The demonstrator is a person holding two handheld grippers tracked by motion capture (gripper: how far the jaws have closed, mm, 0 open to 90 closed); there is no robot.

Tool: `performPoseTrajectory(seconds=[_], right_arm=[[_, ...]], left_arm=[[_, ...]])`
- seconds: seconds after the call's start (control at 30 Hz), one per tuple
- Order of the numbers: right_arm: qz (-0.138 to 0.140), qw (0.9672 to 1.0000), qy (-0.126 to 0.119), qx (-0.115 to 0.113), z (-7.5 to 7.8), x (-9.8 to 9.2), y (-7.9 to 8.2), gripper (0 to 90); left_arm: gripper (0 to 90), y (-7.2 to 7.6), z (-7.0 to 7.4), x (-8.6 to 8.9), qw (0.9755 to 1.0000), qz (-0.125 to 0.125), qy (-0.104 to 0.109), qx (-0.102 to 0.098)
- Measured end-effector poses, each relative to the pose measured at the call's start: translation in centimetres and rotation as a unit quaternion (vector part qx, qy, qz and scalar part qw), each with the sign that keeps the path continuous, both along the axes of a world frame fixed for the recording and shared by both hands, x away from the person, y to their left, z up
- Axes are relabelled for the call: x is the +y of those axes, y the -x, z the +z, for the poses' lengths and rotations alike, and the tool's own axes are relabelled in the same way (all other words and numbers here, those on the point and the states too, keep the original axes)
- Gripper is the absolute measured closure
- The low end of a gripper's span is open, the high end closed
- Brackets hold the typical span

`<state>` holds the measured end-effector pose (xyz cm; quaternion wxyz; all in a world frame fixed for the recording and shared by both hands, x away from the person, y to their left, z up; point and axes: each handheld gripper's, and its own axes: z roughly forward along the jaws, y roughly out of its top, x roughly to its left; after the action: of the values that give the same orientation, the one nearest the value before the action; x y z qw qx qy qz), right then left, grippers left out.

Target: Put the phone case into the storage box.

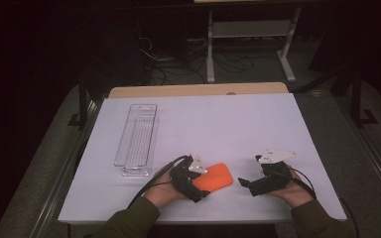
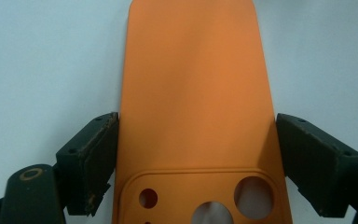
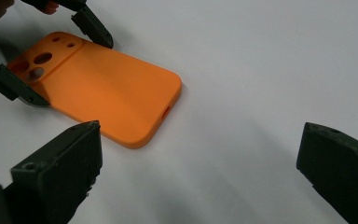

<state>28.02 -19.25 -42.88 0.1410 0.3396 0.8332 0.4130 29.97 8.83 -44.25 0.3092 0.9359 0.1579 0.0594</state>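
Note:
An orange phone case (image 1: 214, 176) lies flat on the white table top (image 1: 218, 124), back side up, with its camera cut-outs toward the person. My left gripper (image 1: 200, 186) is shut on the case at the camera end, one pad pressing on each long side; in the left gripper view the case (image 2: 191, 88) runs up between the pads (image 2: 100, 154). My right gripper (image 1: 244, 184) rests to the case's right, jaws wide apart and holding nothing. The right gripper view has the case (image 3: 107, 93) ahead at upper left, beyond its open jaws, with the left gripper (image 3: 67, 70) clamped on it.
A clear, long plastic tray (image 1: 138, 139) stands on the left part of the table, running front to back. A strip of wooden table edge (image 1: 198, 90) borders the white surface at the back. Dark floor, cables and a table frame lie beyond.

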Motion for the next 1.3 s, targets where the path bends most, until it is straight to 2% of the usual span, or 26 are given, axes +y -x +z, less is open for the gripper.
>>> performPoseTrajectory(seconds=[0.37, 0.5, 0.53, 0.57, 0.63, 0.67, 0.7, 0.77, 0.87, 1.0, 1.1, 1.17, 1.2, 1.23, 1.3], right_arm=[[0.001, 1.0, 0.0, -0.001, 0.0, 0.0, 0.0, 0.0], [0.0, 1.0, 0.0, 0.0, 0.0, 0.0, 0.0, 0.0], [0.0, 1.0, 0.0, 0.0, 0.0, 0.0, 0.0, 0.0], [0.001, 1.0, 0.0, -0.001, 0.0, 0.0, 0.0, 0.0], [0.001, 1.0, 0.0, -0.002, 0.0, 0.0, 0.0, 0.0], [0.001, 1.0, 0.0, -0.002, 0.0, 0.0, 0.0, 0.0], [0.001, 1.0, 0.0, 0.0, 0.0, 0.0, 0.0, 0.0], [0.0, 1.0, 0.001, 0.0, 0.0, 0.0, 0.0, 0.0], [0.0, 1.0, 0.001, 0.001, 0.0, 0.0, 0.0, 0.0], [0.0, 1.0, 0.0, 0.0, 0.0, 0.0, 0.0, 0.0], [0.0, 1.0, 0.0, 0.001, 0.0, 0.0, 0.0, 0.0], [0.001, 1.0, 0.0, 0.001, 0.0, 0.0, 0.0, 0.0], [0.0, 1.0, 0.0, 0.001, 0.0, 0.0, 0.1, 0.0], [0.0, 1.0, 0.0, 0.001, 0.0, 0.0, 0.1, 0.0], [0.0, 1.0, 0.0, 0.002, 0.0, 0.0, 0.1, 0.0]], left_arm=[[16.3, 0.1, 0.5, 0.0, 1.0, 0.001, 0.008, 0.0], [16.3, 0.1, 0.9, 0.2, 0.9999, 0.004, 0.015, -0.002], [16.3, 0.1, 0.9, 0.2, 0.9997, 0.01, 0.024, -0.001], [16.3, 0.0, 1.1, 0.4, 0.9999, 0.001, 0.014, -0.004], [16.3, 0.0, 1.3, 0.4, 0.9996, 0.01, 0.027, -0.003], [16.2, -0.1, 1.6, 0.6, 0.9997, 0.005, 0.024, -0.006], [16.3, -0.1, 1.8, 0.7, 0.9995, 0.009, 0.03, -0.004], [16.2, -0.3, 2.3, 1.0, 0.9997, -0.001, 0.024, -0.009], [16.2, -0.5, 3.0, 1.3, 0.9997, -0.002, 0.024, -0.004], [16.2, -0.9, 3.9, 1.7, 0.9996, 0.005, 0.029, -0.005], [16.2, -1.3, 4.5, 2.0, 0.9994, 0.01, 0.033, 0.002], [16.2, -1.5, 4.8, 2.1, 0.9987, 0.021, 0.046, 0.007], [16.2, -1.7, 5.0, 2.3, 0.9993, 0.014, 0.035, 0.004], [16.2, -1.8, 5.1, 2.2, 0.9989, 0.021, 0.041, 0.005], [16.2, -2.1, 5.5, 2.4, 0.9991, 0.021, 0.037, 0.006]])
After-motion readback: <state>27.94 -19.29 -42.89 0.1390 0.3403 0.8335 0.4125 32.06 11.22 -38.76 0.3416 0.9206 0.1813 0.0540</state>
